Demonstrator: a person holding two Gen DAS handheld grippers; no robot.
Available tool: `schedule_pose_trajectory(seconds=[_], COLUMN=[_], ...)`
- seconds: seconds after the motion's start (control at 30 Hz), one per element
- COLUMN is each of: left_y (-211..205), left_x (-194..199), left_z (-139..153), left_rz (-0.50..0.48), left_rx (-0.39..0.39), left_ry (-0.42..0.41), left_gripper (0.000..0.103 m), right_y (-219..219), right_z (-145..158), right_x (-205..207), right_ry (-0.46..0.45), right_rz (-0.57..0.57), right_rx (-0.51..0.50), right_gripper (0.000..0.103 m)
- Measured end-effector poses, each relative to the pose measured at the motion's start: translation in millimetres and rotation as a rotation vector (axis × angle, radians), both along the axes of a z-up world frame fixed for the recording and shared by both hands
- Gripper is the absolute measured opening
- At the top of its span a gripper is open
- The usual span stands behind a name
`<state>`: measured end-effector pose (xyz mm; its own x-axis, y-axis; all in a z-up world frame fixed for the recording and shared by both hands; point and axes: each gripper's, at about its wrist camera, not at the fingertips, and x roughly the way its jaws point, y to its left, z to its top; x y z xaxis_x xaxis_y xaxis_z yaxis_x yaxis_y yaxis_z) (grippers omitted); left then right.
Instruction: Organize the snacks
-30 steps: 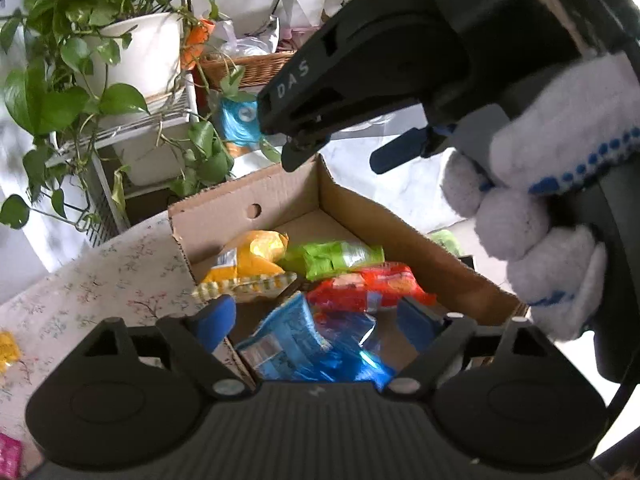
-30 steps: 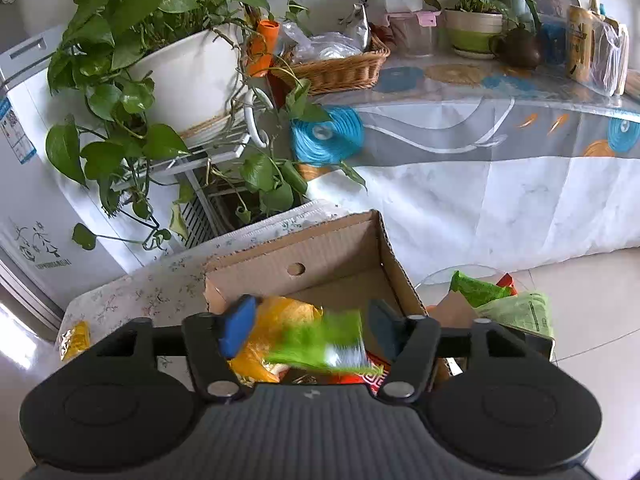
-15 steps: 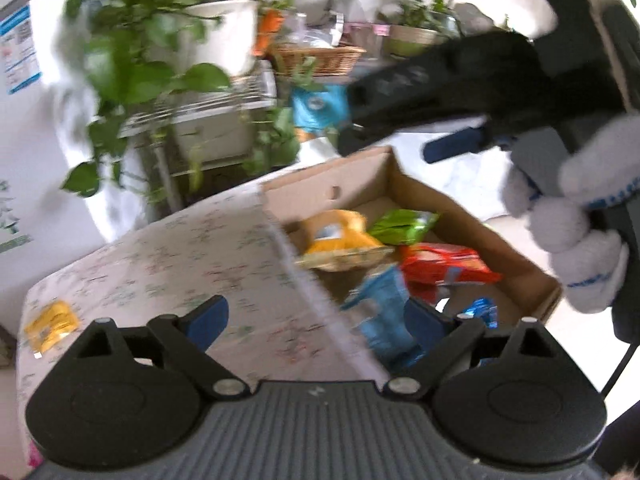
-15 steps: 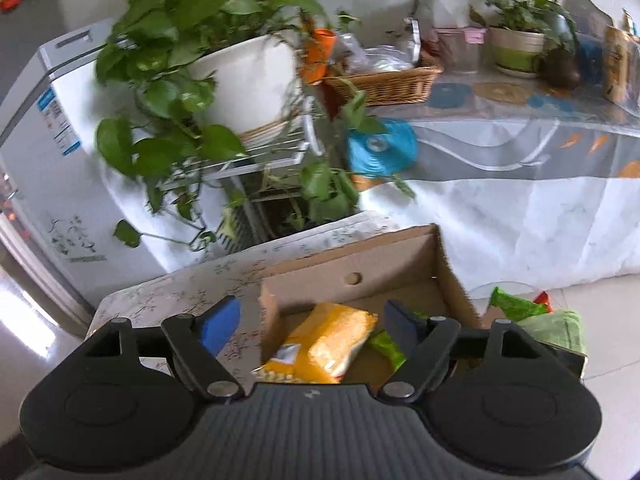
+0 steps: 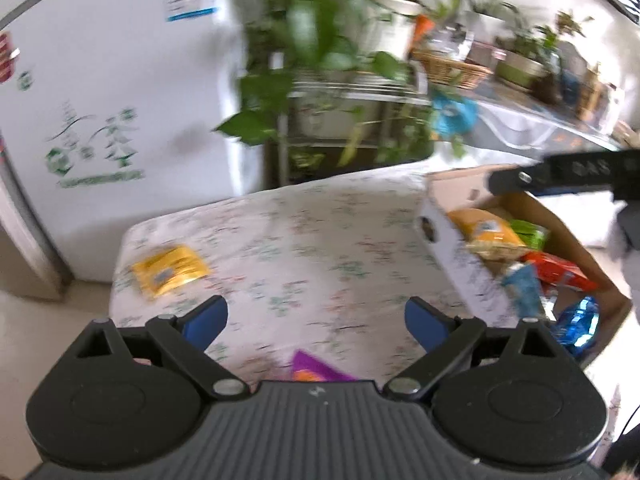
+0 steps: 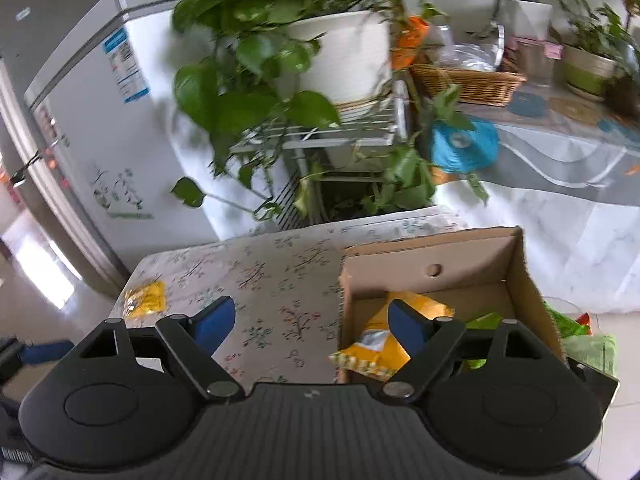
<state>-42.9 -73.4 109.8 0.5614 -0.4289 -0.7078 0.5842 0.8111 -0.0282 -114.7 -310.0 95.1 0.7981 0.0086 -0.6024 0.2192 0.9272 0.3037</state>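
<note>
Both tools stand wide apart and empty above the floral-cloth worktop (image 5: 320, 240), their jaws having just been opening. The left tool (image 5: 316, 320) hangs over bare cloth, a yellow snack packet (image 5: 170, 270) at its ten o'clock and a purple packet (image 5: 316, 370) at its base. The right tool (image 6: 310, 326) straddles the cardboard box (image 6: 472, 256) wall; a yellow bag (image 6: 380, 348) and green packet (image 6: 484, 320) lie inside.

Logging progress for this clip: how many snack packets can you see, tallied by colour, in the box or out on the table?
Yellow packets: 2 (table, box)
Green packet: 1
Red packet: 1
Blue packets: 2 ()
Purple packet: 1
Total: 7; 5 in the cardboard box, 2 on the tablecloth.
</note>
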Motion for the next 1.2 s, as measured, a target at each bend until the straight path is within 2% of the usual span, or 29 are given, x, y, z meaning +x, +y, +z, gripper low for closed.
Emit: schedule_pose_trajectory(seconds=[0.37,0.57,0.73,0.87,1.0,1.1,1.2], left_y=[67.8,81.2,83.6,81.8,82.5,79.6,75.7], left_x=[35.4,48.1,57.9,63.4,67.5,69.7,71.4], left_z=[-16.5,-33.2,-56.4,-75.7,-84.5,-90.6,-95.9], left_rz=[0.177,0.212,0.197,0.171,0.154,0.152,0.15], left_rx=[-0.002,0.028,0.068,0.119,0.125,0.139,0.169], left_ry=[0.055,0.087,0.124,0.144,0.183,0.189,0.188], left_gripper=[0.098,0.098,0.098,0.098,0.098,0.098,0.098], right_y=[44.0,68.5,90.9,114.9,138.1,150.4,156.0], right_z=[-8.6,-16.3,-29.2,-44.2,-60.1,-74.8,-84.6], right_x=[15.4,19.8,17.1,11.7,6.1,9.6,15.9], right_ry=[0.044,0.084,0.134,0.209,0.271,0.328,0.357], right_rz=[0.151,0.247,0.387,0.516,0.624,0.664,0.637], right_rx=[-0.05,-0.077,-0.05,-0.046,-0.031,0.045,0.086], right_gripper=[0.089,0.089,0.089,0.089,0.089,0.088,0.088])
